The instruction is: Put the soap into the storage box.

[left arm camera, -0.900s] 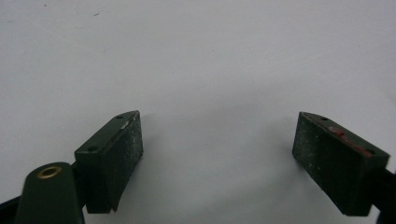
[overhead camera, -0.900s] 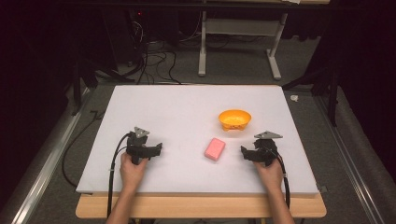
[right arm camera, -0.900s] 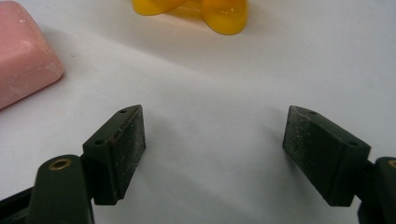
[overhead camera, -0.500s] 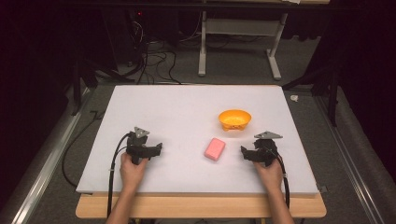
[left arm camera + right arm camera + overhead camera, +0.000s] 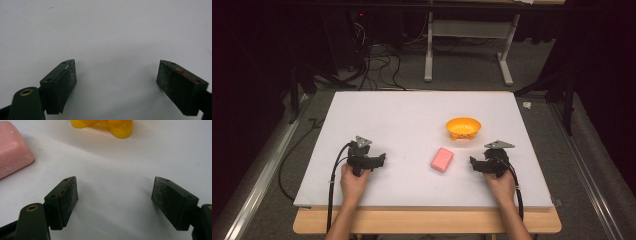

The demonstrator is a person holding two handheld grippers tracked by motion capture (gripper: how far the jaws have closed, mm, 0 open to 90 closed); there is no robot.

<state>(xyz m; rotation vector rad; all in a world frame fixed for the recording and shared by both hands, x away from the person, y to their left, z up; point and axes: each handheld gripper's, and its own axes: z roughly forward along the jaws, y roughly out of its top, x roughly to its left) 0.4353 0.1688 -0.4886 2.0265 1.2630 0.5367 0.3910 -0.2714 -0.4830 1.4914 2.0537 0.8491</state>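
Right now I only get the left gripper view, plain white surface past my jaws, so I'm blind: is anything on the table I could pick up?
Observer: Yes. A pink soap bar lies flat on the white board, to the right of your left hand-held gripper.
Operator: Anything beyond it?
Observer: An orange bowl stands farther back, apart from the bar.
Operator: Is the other gripper busy?
Observer: No. The right hand-held gripper holds nothing, its jaws wide apart, the bar just off to its left.

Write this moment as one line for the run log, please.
left claw: open, empty | right claw: open, empty | soap: on table, between claws | bowl: behind soap
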